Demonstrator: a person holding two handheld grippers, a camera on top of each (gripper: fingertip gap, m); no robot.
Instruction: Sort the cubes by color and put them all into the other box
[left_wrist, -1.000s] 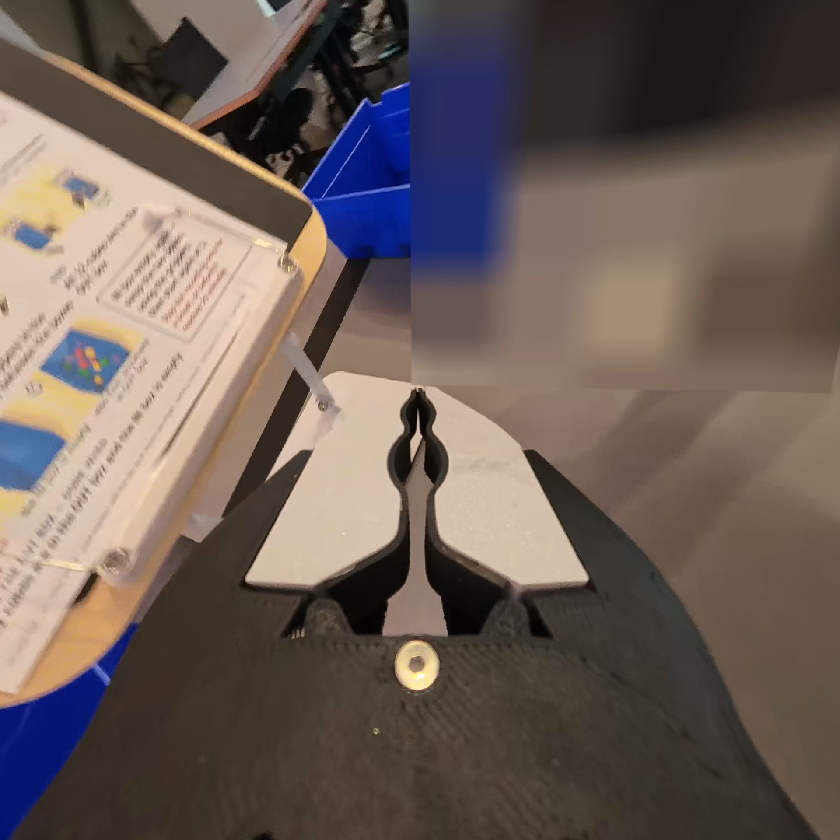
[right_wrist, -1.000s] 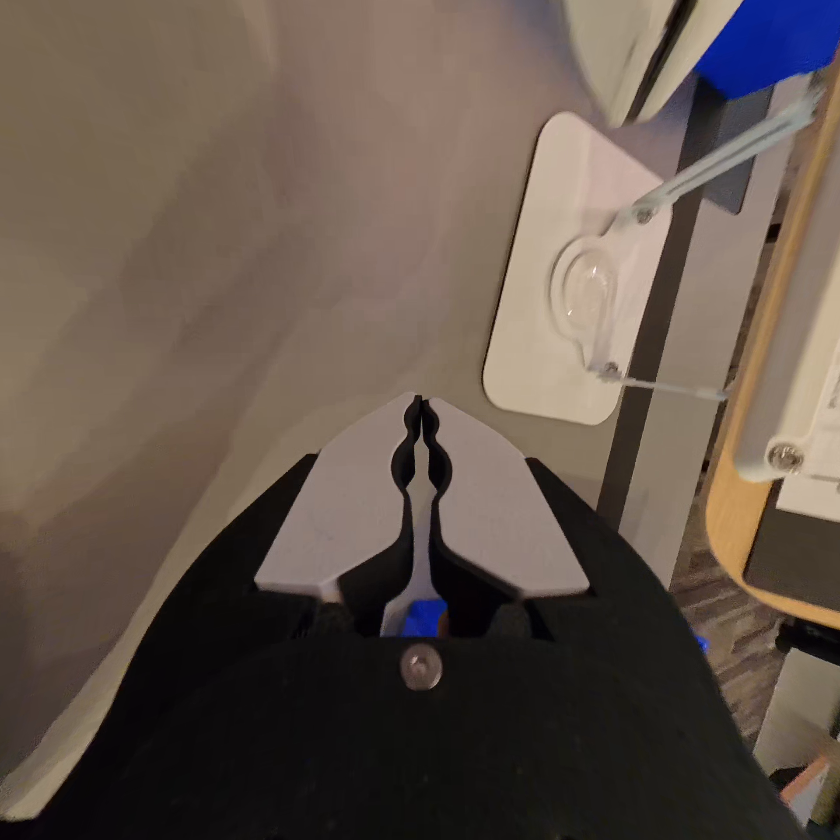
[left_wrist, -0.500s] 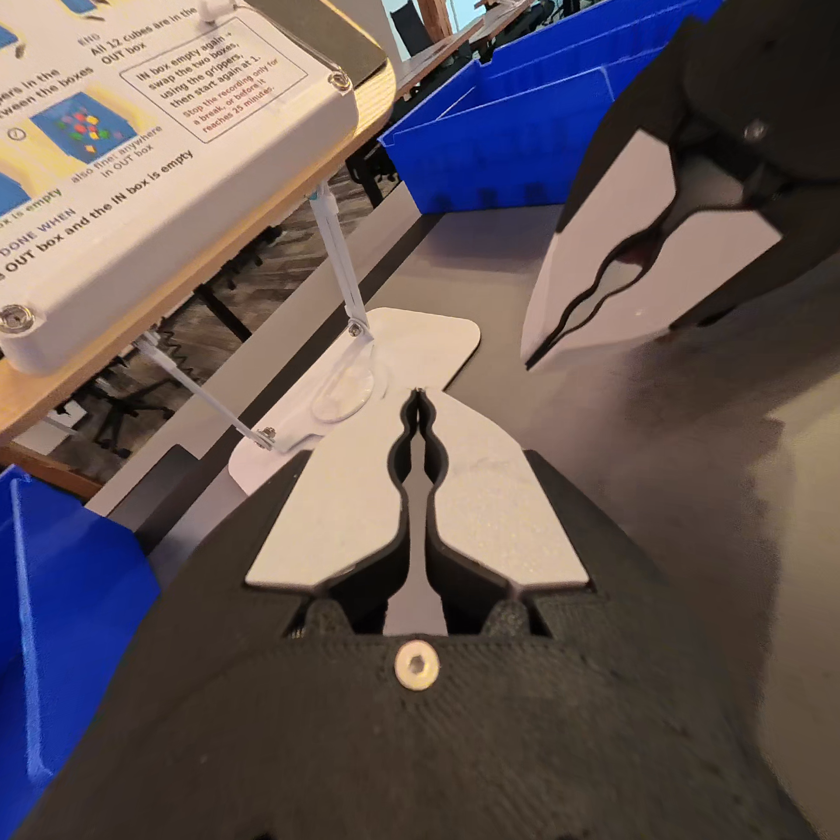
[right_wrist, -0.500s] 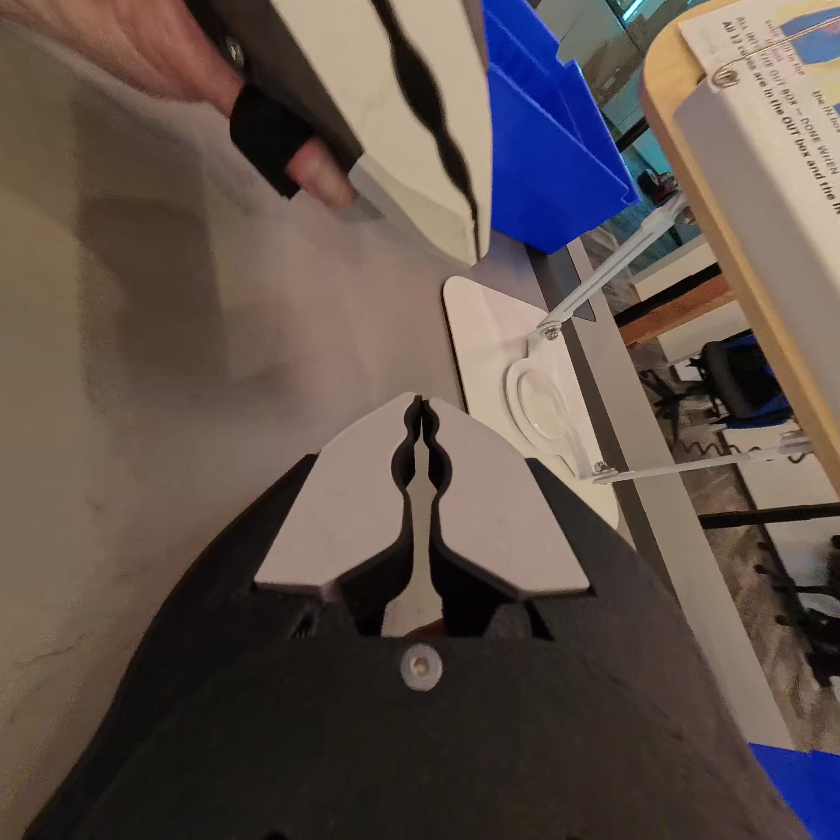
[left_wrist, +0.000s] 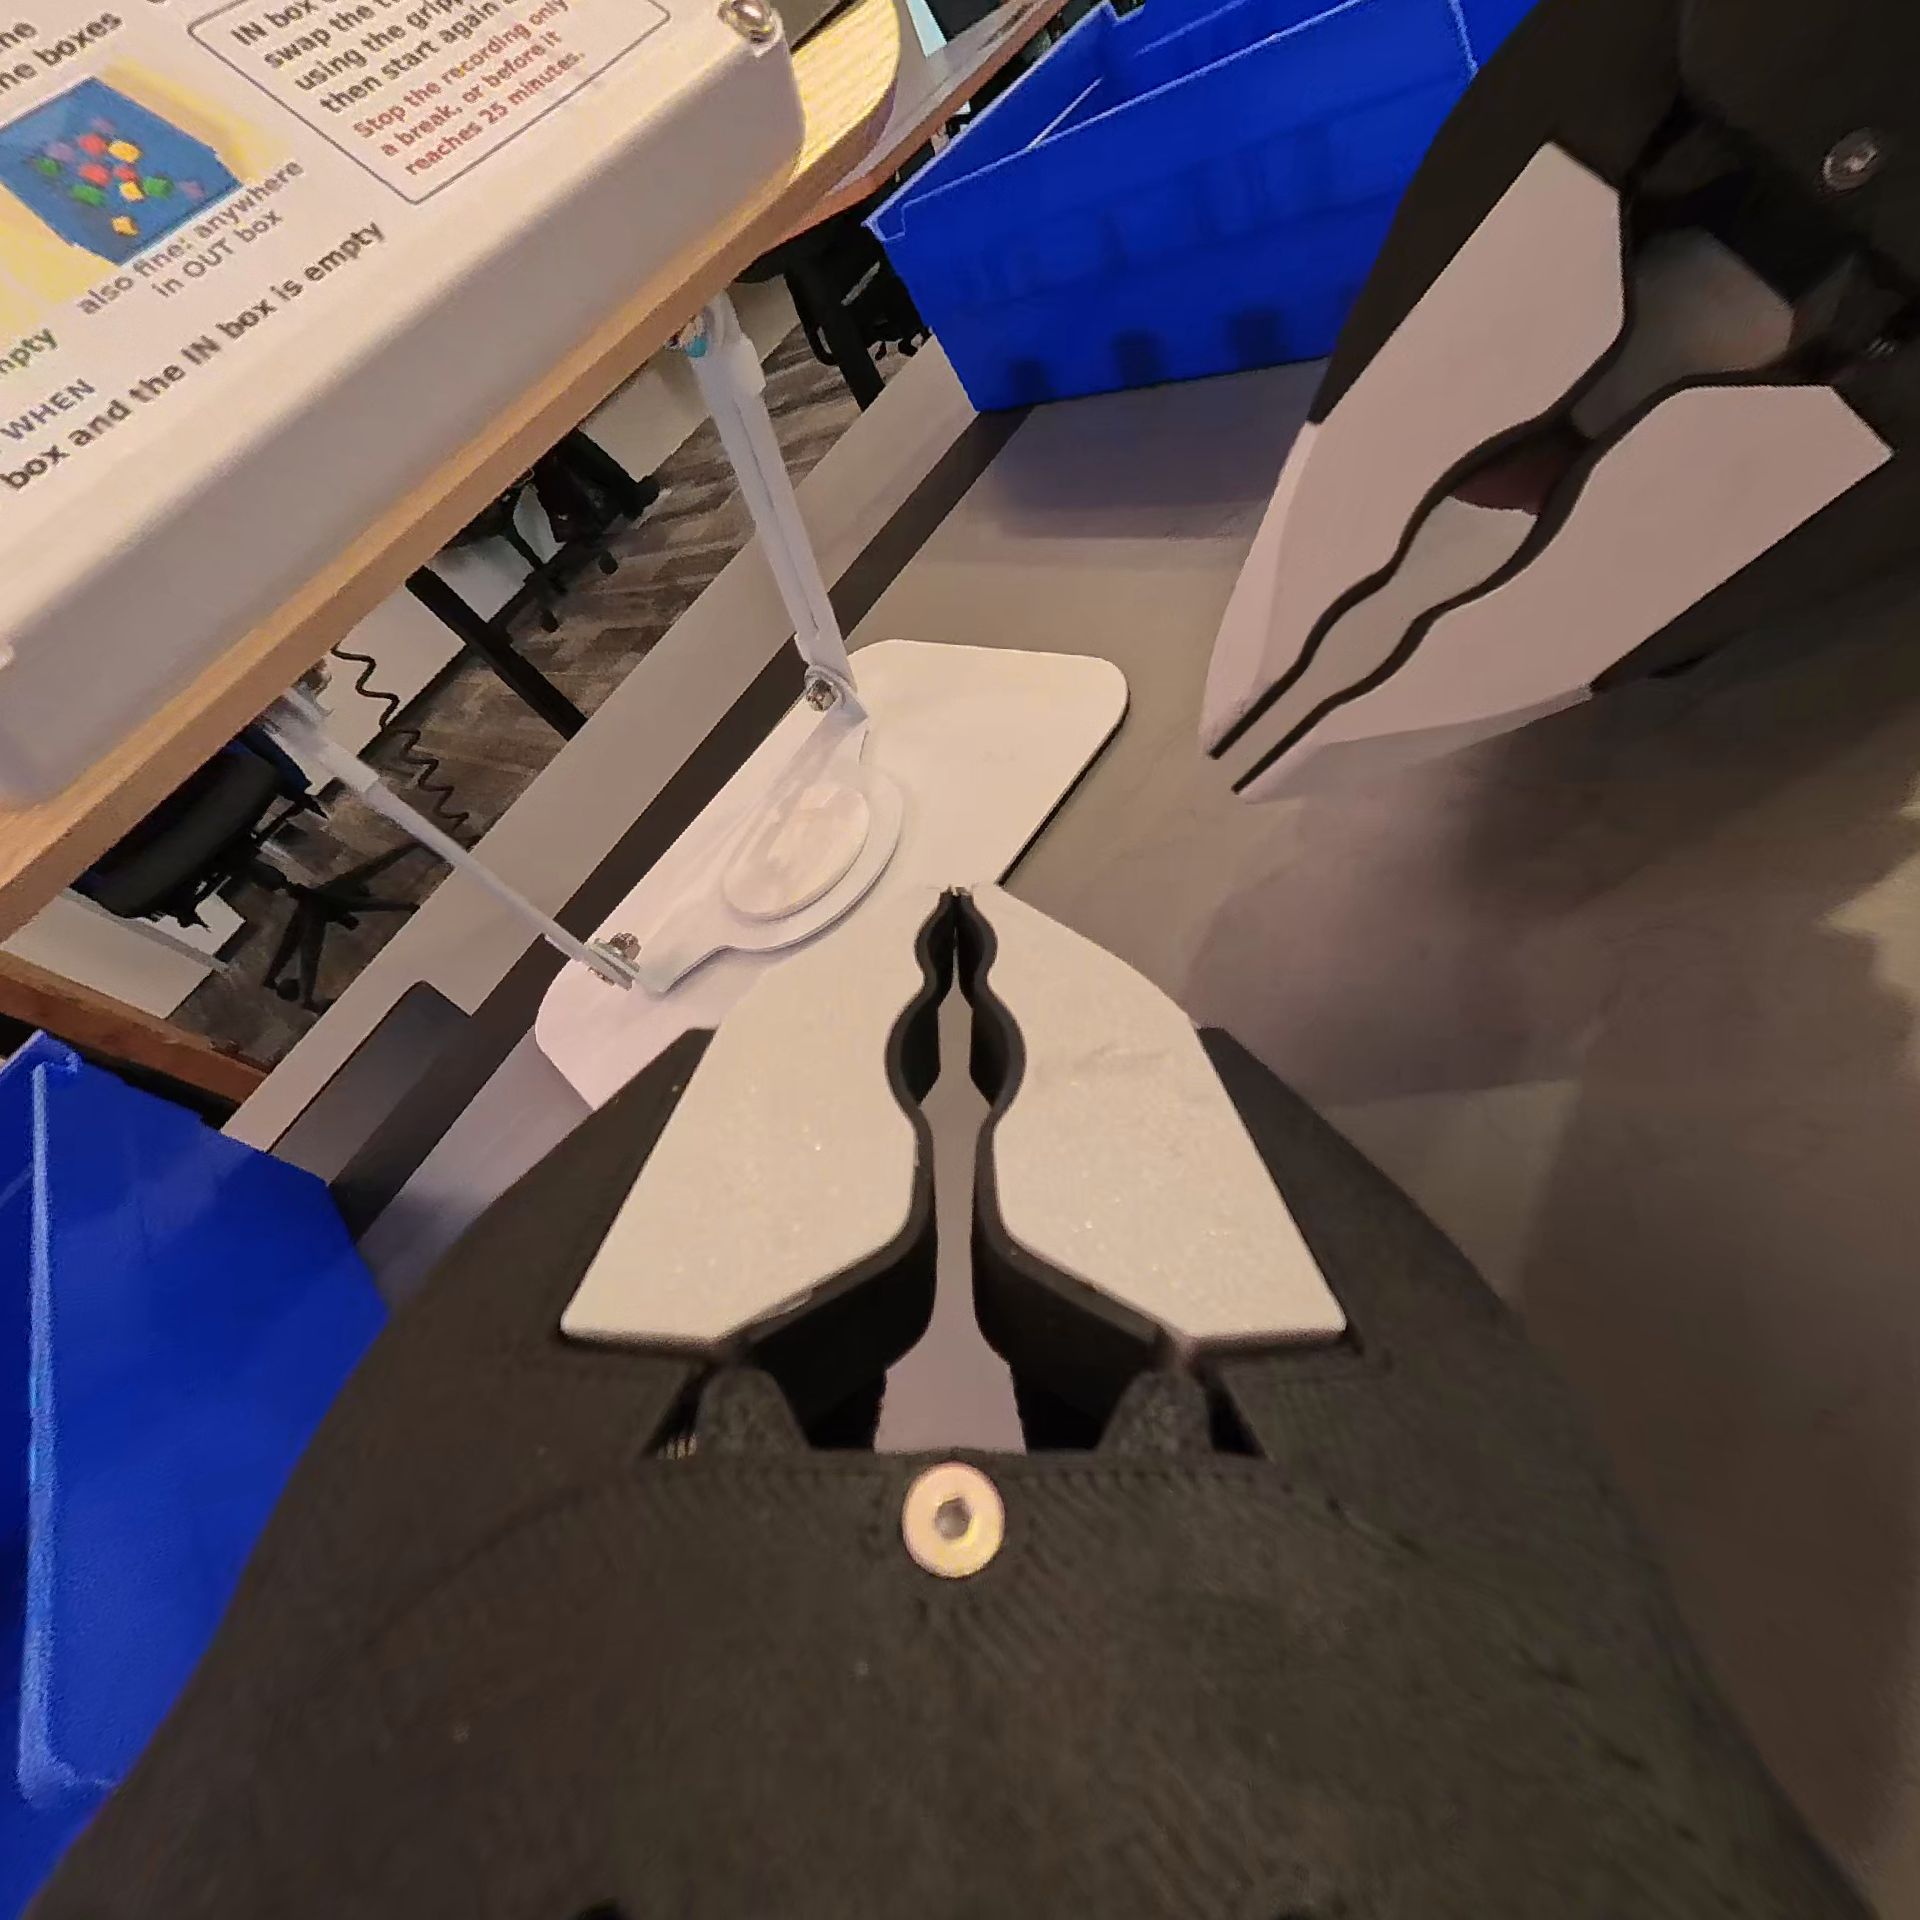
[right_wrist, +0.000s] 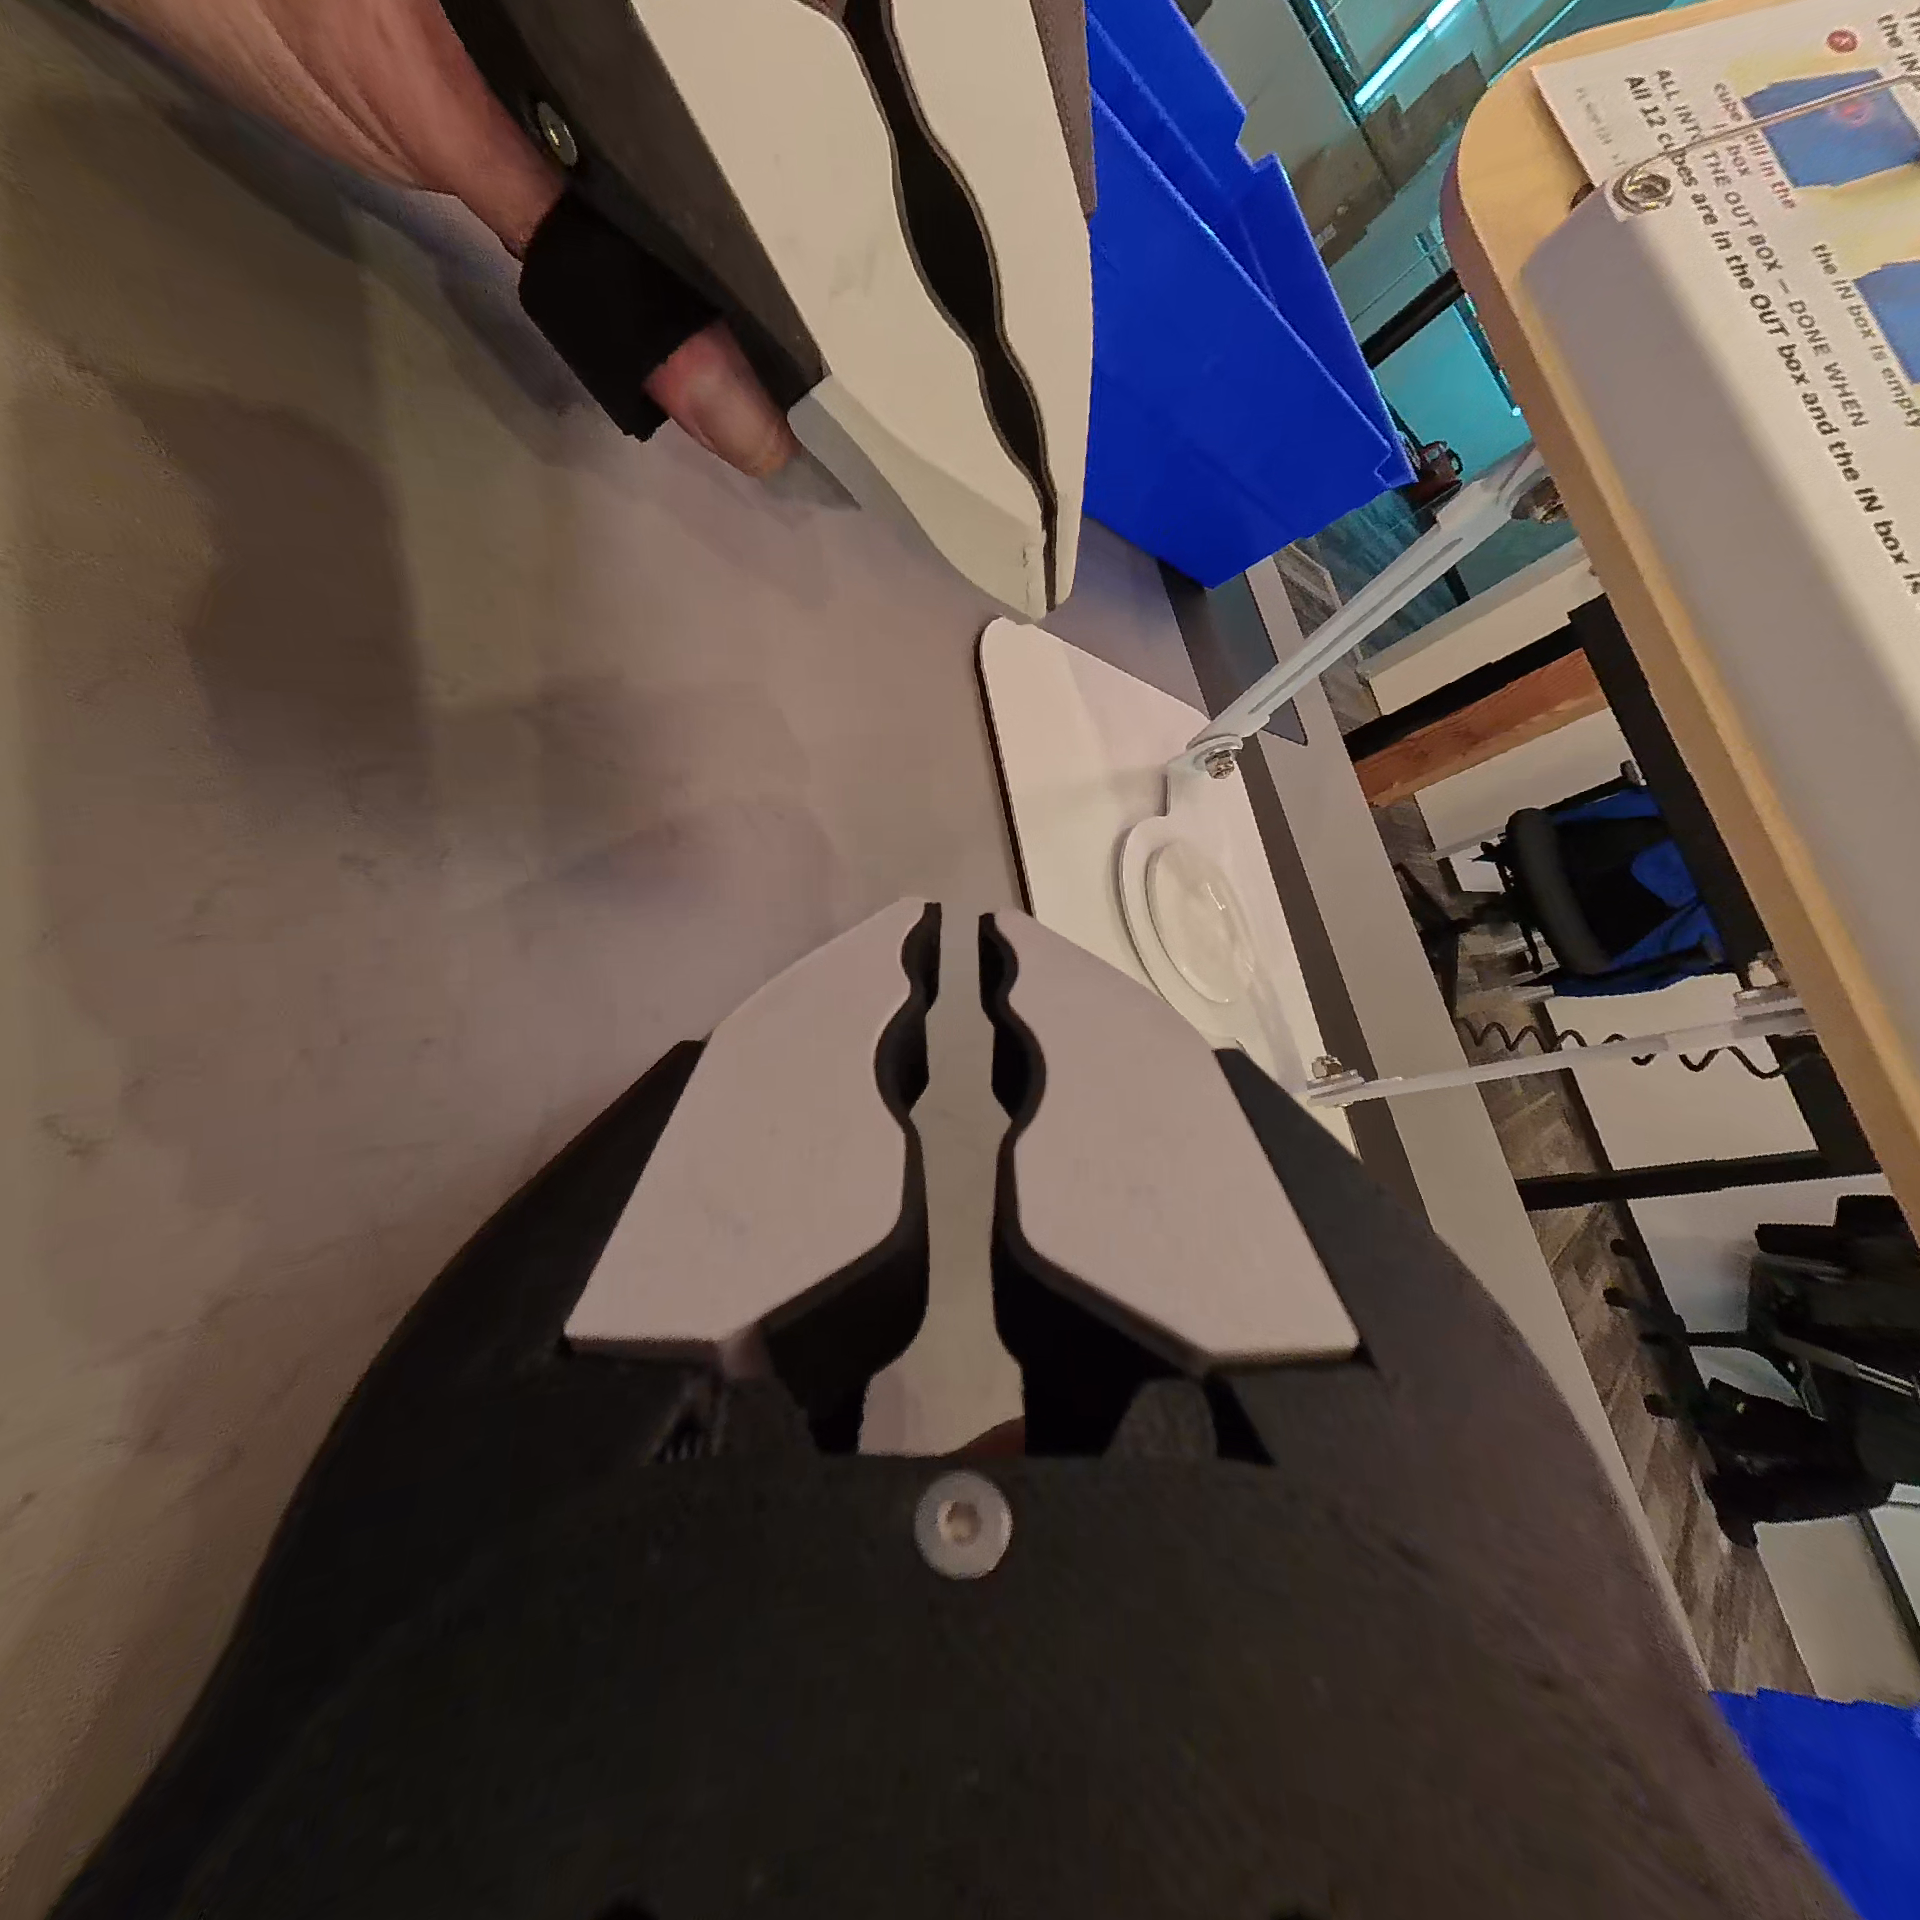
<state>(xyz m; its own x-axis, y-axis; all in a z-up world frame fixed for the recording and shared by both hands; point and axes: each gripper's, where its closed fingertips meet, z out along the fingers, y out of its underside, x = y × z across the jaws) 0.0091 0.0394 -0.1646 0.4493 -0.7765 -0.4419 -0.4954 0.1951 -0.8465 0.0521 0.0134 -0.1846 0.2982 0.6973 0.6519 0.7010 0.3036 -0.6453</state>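
No cubes show in either view. My left gripper (left_wrist: 956, 896) is shut and empty, low over the grey table (left_wrist: 1558, 1039). It also shows in the right wrist view (right_wrist: 1039, 592), held by a hand (right_wrist: 717, 416). My right gripper (right_wrist: 961, 914) is slightly open with nothing between its fingers. It also shows in the left wrist view (left_wrist: 1236, 758), to the right of and beyond my left gripper. One blue box (left_wrist: 1091, 260) stands at the table's far edge and also shows in the right wrist view (right_wrist: 1195, 364). Another blue box (left_wrist: 156, 1351) is at the lower left. Their insides are hidden.
A white stand base (left_wrist: 966, 727) with thin struts sits on the table just ahead of both grippers; it also shows in the right wrist view (right_wrist: 1081, 790). It carries an instruction board (left_wrist: 312, 260) overhead. A blue box corner (right_wrist: 1818, 1787) shows at the lower right. Chairs stand beyond the table edge. The left gripper's tips are roughly 6 cm from the right gripper's.
Both grippers have swung round over the table and now point at each other near the stand base. The right gripper's fingers have parted slightly; the left has stayed shut.
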